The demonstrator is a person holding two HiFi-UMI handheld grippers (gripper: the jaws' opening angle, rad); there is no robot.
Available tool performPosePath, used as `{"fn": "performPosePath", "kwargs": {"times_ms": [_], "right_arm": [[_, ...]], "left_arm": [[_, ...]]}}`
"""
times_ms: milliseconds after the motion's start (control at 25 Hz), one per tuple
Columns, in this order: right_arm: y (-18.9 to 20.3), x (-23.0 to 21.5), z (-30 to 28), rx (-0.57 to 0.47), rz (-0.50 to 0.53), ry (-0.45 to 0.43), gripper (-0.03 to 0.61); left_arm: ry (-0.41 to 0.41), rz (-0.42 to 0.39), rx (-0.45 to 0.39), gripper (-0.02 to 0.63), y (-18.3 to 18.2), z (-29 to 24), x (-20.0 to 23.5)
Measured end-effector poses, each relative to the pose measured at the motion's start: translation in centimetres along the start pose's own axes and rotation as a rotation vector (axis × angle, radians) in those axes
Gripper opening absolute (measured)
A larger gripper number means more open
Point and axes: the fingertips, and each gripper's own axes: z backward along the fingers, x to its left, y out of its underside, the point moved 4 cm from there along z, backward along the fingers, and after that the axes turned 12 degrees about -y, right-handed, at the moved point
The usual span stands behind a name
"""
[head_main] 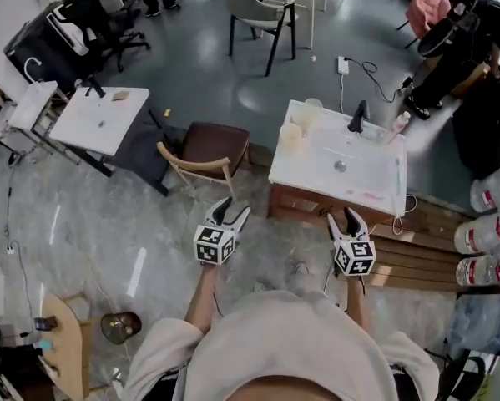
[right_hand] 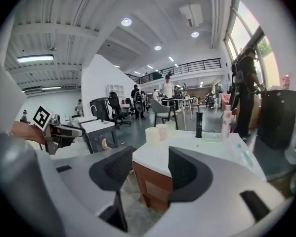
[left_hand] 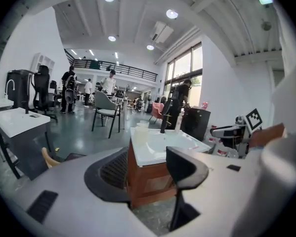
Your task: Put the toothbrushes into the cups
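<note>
Jaws of left gripper (head_main: 233,208) and right gripper (head_main: 345,217) gape empty, open floor (head_main: 270,242) before the counter (head_main: 315,172) edge

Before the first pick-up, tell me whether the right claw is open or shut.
Open. In the right gripper view the right claw shows both jaws well apart, nothing between them; the washstand sits beyond.

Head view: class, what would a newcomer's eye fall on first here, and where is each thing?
The left gripper and right gripper, both open and empty, stand out at the bottom middle of the head view. Just beyond them sits a white washbasin on a wooden cabinet, with two pale cups at its far left corner.
</note>
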Motion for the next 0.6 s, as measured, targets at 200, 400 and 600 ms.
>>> {"fn": "performPosePath", "kwargs": {"times_ms": [200, 400, 600], "right_arm": [[1.0, -4.4, 2.5, -0.004, -0.041, 0.089, 0.210], [1.2, -9.3, 2.2, 0.000, -0.055, 0.102, 0.210], [-1.0, -14.1, 0.7, -0.028, -0.046, 0.073, 0.209]], "left_arm": [[0.097, -0.038, 0.014, 0.236, -1.1, -5.0, -4.1], [0.104, -0.046, 0.022, 0.236, -2.2, -9.1, -6.9], [0.057, -0.027, 0.016, 0.236, -4.0, -12.5, -8.3]]}}
